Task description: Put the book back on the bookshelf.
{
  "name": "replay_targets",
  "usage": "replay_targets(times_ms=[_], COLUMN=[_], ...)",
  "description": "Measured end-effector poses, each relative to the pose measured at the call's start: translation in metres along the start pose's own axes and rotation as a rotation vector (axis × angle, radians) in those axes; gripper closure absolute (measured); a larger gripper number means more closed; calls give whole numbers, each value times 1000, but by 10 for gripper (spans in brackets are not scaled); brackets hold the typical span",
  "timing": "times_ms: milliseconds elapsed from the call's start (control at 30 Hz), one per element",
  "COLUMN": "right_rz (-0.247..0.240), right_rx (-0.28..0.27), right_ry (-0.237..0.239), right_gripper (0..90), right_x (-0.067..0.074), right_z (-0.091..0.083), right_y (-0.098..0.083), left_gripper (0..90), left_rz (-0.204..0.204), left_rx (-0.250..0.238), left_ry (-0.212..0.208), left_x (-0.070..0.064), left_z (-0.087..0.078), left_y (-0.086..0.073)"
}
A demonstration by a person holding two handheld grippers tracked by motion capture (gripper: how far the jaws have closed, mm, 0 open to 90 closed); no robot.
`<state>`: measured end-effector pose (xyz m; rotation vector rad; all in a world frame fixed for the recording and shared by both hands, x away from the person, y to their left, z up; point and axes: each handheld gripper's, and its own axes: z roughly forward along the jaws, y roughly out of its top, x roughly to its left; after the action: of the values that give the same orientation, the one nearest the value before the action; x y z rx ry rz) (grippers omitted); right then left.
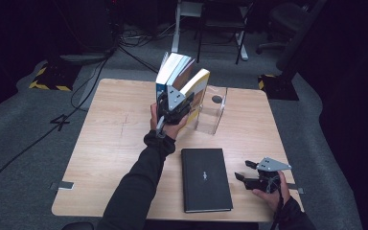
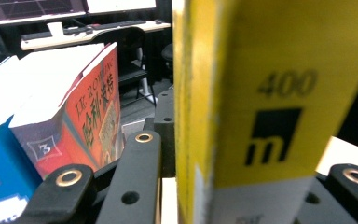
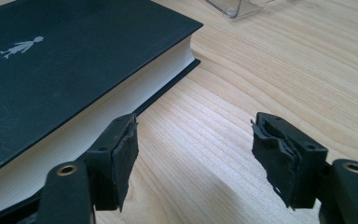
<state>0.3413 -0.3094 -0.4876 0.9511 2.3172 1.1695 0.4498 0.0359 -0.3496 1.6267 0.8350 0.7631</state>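
High view — left claw (image 1: pixel 175 106) clamped on yellow book (image 1: pixel 197 88), right claw (image 1: pixel 249 175) gaping, empty — beside black book (image 1: pixel 205 178).

Books stood behind the left gripper (image 1: pixel 178 106), one lay beside the right gripper (image 1: pixel 246 171).
The left gripper's jaws closed on the yellow paperback book (image 2: pixel 256 107); to its left leaned the red-covered thick paperback (image 2: pixel 81 116) and the blue-covered book (image 2: pixel 0 158), to its right stood the clear plastic bookend (image 1: pixel 212 114). The flat black hardcover book (image 3: pixel 60 60) lay just left of the right gripper on the pale wooden table (image 1: pixel 110 143).
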Motion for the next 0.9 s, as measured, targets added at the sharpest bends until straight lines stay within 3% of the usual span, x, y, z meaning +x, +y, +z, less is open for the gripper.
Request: replay_targets(times_ms=[200,400,767,900], right_rz=[-4,-6,-14,-23], right_rx=[4,3,4,6], right_ry=[1,8,8,13], right_gripper=[321,322,322,323], right_x=[0,2,2,3], right_z=[1,0,0,1], right_y=[0,1,2,2], left_gripper=[750,750,750,750], left_rz=[7,-20,-22,-47], left_rx=[11,21,40,43], left_ry=[33,56,100,104], left_x=[-4,-6,-13,-12], left_z=[14,29,57,68], left_y=[2,-1,-4,-10])
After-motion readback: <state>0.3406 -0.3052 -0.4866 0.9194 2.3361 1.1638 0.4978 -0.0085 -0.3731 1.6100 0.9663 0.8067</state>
